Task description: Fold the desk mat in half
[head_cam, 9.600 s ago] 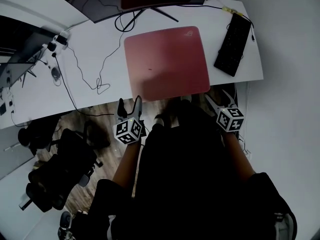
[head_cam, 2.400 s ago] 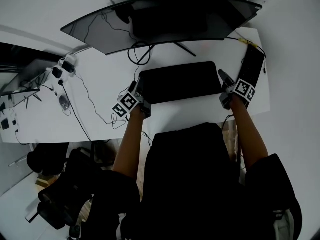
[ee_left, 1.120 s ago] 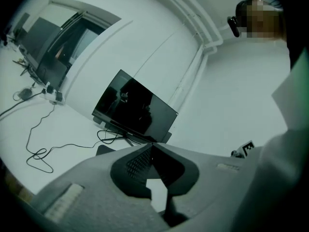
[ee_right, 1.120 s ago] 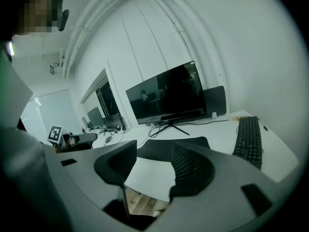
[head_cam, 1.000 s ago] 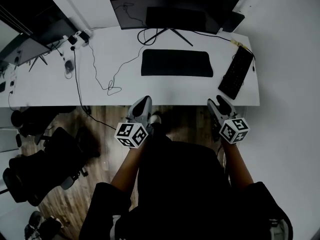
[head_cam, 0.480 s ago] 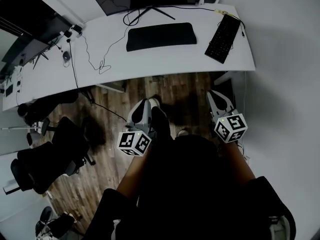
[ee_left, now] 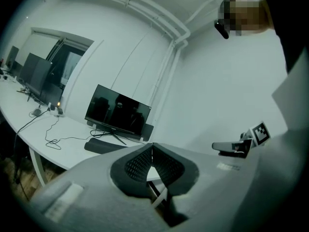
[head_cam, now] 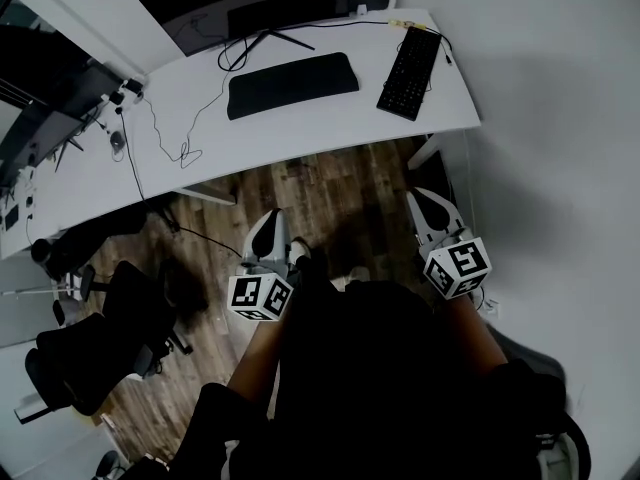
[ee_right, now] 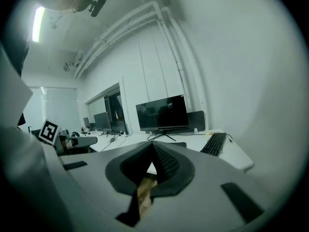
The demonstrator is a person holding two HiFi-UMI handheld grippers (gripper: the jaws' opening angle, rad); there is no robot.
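Limits of view first. In the head view the person's dark clothing (head_cam: 380, 388) fills the lower middle and covers both forearms below the marker cubes. The monitor (head_cam: 270, 3) is cut off by the top edge. An office chair (head_cam: 90, 348) at the lower left is too dark for me to make out in detail.

The desk mat (head_cam: 292, 84) lies on the white surface (head_cam: 330, 133) in front of the monitor and left of the keyboard (head_cam: 410, 58). I read it as a narrow dark band. I cannot make out its separate layers or how well its edges line up. Loose cables (head_cam: 150, 128) trail over the surface to its left, and their ends are too small for me to follow.

Left tongs (head_cam: 268, 218): jaws together, pads meeting at the tip, nothing between them. Right tongs (head_cam: 428, 198): jaws have just been closing and now stand together, also with nothing between them. Both tongs hang over the wooden floor (head_cam: 330, 188), well apart from the surface and the desk mat, touching neither. Each points roughly level toward the surface.
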